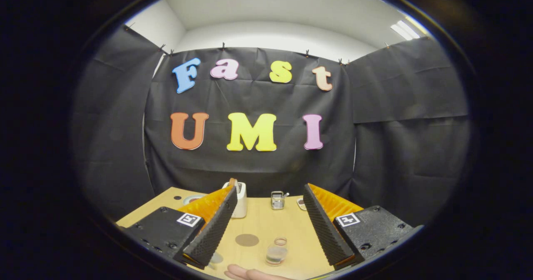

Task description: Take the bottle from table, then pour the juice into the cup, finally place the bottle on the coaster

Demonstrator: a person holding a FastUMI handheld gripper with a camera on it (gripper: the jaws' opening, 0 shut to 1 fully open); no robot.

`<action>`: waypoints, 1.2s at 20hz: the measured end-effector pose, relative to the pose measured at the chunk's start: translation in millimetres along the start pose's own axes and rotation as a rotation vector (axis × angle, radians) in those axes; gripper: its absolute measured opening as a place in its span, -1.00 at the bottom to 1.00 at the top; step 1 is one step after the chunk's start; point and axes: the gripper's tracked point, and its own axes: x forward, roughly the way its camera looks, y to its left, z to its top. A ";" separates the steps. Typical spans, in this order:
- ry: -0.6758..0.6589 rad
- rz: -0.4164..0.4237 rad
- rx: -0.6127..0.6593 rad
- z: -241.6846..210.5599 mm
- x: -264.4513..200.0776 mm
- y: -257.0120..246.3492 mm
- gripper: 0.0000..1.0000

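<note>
My gripper (270,190) is held above the wooden table (291,230), open wide with nothing between its fingers. Below the gap between the fingers stands a small clear bottle (276,251) with dark juice in its lower part. A round brown coaster (247,240) lies flat on the table just left of the bottle. By the lower edge of the left finger a clear glass thing (215,258), perhaps the cup, is mostly hidden. A person's hand (250,274) rests on the table's near edge, close to the bottle.
At the table's far side stand a white container (241,203) with a brown thing in it, a small metal holder (277,200), a roll of tape (192,198) and a small flat item (300,204). Black cloth walls close the booth.
</note>
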 end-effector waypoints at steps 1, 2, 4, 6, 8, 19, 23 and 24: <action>-0.006 0.003 -0.004 -0.5 0.7 1.7 1.00; -0.011 0.005 -0.010 -3.7 0.8 1.8 1.00; -0.012 0.006 -0.030 -14.1 3.9 0.6 1.00; -0.006 0.018 -0.039 -26.8 7.7 1.0 1.00; -0.005 0.018 -0.042 -38.9 11.4 -3.7 1.00; 0.013 -0.025 -0.043 -118.6 36.4 -27.5 1.00; -0.004 -0.002 -0.026 -142.7 45.3 -25.8 1.00; -0.012 -0.007 -0.033 -146.7 46.8 -27.9 1.00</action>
